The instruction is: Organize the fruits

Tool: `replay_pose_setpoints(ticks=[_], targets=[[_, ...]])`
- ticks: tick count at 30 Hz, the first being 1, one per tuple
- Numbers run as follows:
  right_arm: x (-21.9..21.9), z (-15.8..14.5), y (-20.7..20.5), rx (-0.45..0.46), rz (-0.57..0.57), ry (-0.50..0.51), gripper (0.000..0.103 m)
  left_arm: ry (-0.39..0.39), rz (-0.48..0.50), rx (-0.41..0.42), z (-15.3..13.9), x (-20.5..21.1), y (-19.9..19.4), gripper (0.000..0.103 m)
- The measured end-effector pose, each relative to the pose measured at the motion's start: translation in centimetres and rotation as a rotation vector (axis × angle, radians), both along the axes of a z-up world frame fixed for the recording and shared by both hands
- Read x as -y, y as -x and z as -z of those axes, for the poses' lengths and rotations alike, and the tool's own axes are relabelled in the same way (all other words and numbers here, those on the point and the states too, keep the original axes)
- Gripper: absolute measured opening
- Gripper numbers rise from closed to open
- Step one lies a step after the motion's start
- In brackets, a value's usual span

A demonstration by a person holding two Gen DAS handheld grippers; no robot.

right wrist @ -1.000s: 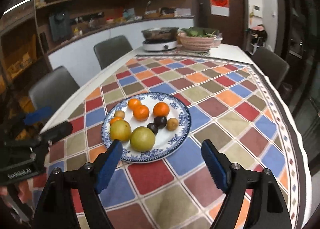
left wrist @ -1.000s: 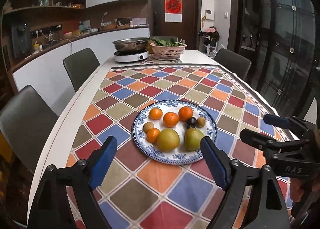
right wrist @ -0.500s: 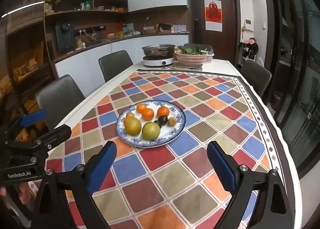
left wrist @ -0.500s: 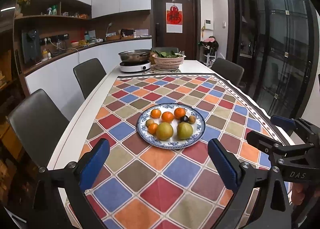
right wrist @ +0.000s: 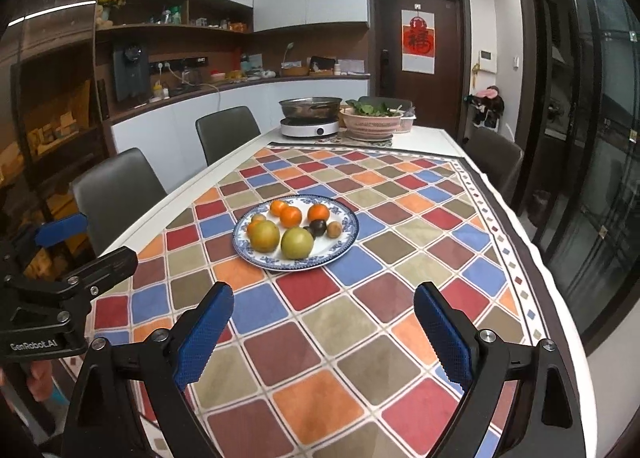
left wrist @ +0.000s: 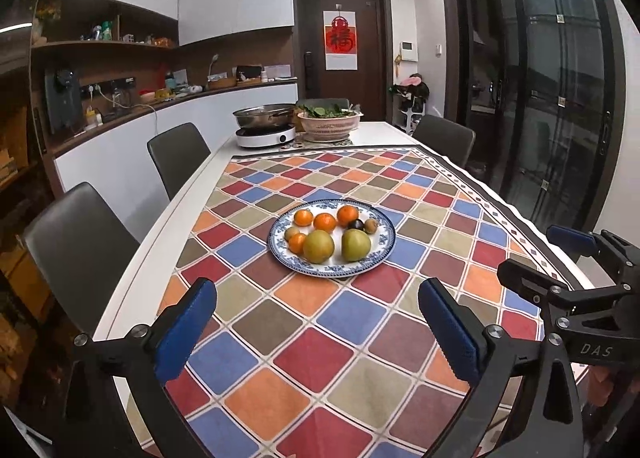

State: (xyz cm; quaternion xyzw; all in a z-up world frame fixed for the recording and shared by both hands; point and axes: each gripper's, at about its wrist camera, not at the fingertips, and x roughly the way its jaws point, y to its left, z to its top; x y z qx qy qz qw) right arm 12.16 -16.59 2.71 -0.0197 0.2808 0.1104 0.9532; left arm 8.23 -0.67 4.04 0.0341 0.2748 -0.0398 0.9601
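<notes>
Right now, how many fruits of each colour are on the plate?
Orange fruits: 4
Large yellow-green fruits: 2
Small tan-brown fruits: 2
Dark purple fruit: 1
Total: 9, all on the blue-rimmed plate

Blue-and-white patterned plate (left wrist: 382,254); orange and yellow-green fruits (left wrist: 318,246); multicoloured diamond-check tablecloth (left wrist: 320,358).

fruit-filled plate (right wrist: 347,236) beyond open right gripper (right wrist: 324,332), perhaps plums.
</notes>
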Motion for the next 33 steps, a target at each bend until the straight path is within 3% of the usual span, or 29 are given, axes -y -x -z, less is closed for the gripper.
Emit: replay_pose_setpoints(ticks=[33], targets=[[0.9,0.1,2.4,0.022,0.024,-0.023,0.092,0.001,0.013,0.024,-0.5,0.4,2.0,0.103]])
